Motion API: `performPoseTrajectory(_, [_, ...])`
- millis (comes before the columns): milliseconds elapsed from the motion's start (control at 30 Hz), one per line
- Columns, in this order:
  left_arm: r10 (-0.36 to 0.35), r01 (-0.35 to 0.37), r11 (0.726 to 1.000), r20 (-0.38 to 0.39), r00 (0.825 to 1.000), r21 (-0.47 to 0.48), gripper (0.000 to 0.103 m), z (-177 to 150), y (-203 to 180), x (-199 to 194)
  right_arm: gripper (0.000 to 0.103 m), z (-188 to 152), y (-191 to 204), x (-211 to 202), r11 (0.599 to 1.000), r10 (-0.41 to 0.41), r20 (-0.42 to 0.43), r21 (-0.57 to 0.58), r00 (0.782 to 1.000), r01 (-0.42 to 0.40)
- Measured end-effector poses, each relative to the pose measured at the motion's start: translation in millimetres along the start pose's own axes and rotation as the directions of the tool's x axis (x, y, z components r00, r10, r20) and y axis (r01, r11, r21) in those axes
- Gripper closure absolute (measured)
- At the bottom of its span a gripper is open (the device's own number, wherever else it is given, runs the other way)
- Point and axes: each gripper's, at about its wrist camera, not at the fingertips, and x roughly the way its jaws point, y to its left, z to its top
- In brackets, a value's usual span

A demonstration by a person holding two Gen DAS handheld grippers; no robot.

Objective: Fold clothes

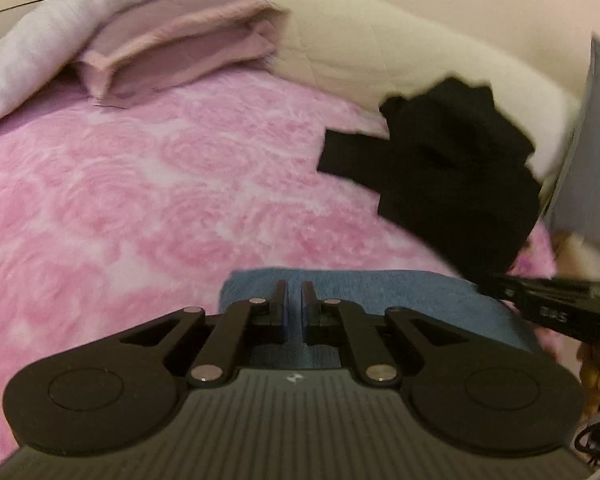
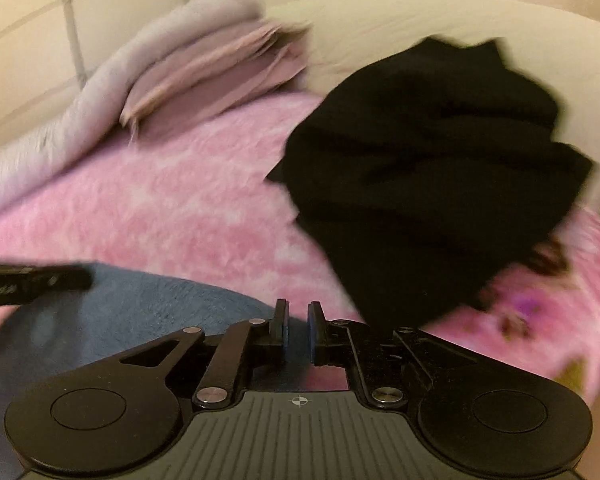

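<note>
Left wrist view: the left hand-held gripper (image 1: pixel 295 300) is seen with its fingers almost pressed together, only a thin slit left between the blue pads, and nothing pinched in that slit as far as can be told. It hangs just over a blue cloth (image 1: pixel 380 292) lying flat on the pink rose-pattern bed cover (image 1: pixel 140 200). A black garment (image 1: pixel 452 168) is spread out rumpled on the right side of the bed, partly up against a cream pillow (image 1: pixel 380 48). A folded pinkish stack (image 1: pixel 180 40) sits at the far end beside a grey blanket (image 1: pixel 40 40).

Right wrist view, pretty blurry: the right hand-held gripper (image 2: pixel 298 320) is nearly closed too, a narrow gap, nothing gripped. The black garment's lower edge drapes right by its right finger, touching or not can't be told.

Step-wise, it looks like a between-grasps moment. Whether the blue cloth is a done fold or one waiting for another fold isn't settled by these shots. The black garment is clearly unfolded, so whatever is grabbed next, the fingers would have to be opened and an edge or corner found
</note>
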Motion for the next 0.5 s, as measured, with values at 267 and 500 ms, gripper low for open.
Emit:
performPoseTrajectory(267, [0.088,-0.091,0.992,-0.031,0.996,-0.09,0.095,-74.4,-9.4,-100.1,0.089,-67.9,27.5,-119.5,0.998,-0.004,0.046,0.059,0.999,0.001])
performPoseTrajectory(500, [0.197,-0.211,0.972,-0.136,0.971,-0.099,0.093,-107.3,-25.3,-98.6,0.086,-102.3,52.9,-129.0,0.997,-0.073,-0.055,0.025,0.996,0.075])
